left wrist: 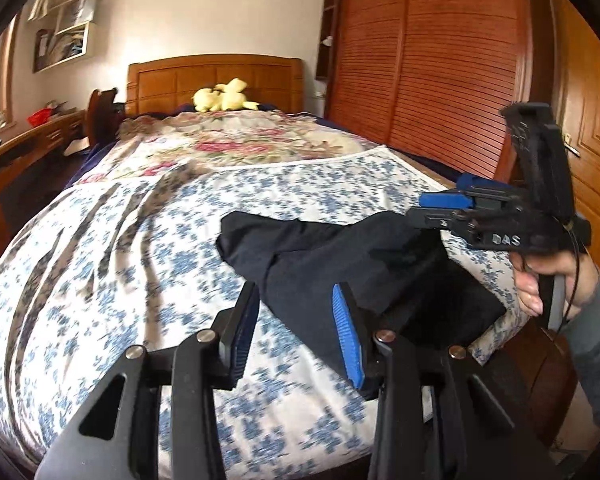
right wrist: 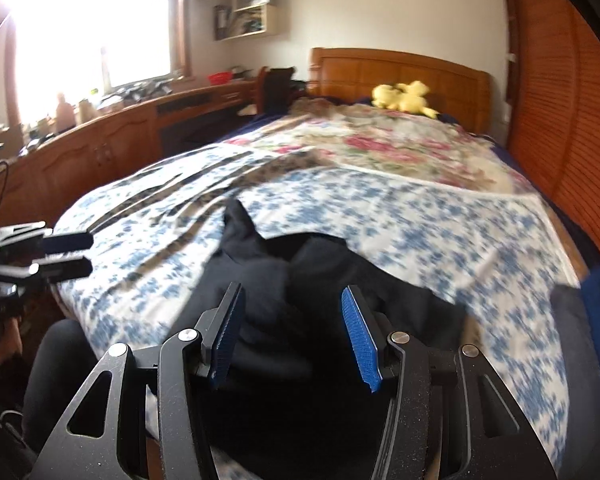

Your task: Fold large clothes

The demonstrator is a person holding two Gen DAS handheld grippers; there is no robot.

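Dark garment (left wrist: 319,264) lies bunched on the floral bedspread (left wrist: 140,240) near the bed's foot corner, at five o'clock from the yellow plush toy (left wrist: 224,100). Left tool (left wrist: 296,332) and right tool (right wrist: 292,332) both gape wide, holding nothing.

Your right claw (right wrist: 292,332) hangs spread wide over the crumpled dark garment (right wrist: 300,276) on the near end of the bed (right wrist: 419,216). Your left claw (right wrist: 74,254) sits at far left, just off the bed's edge, its state unclear. A yellow plush toy (right wrist: 403,98) lies by the far headboard (right wrist: 399,68).
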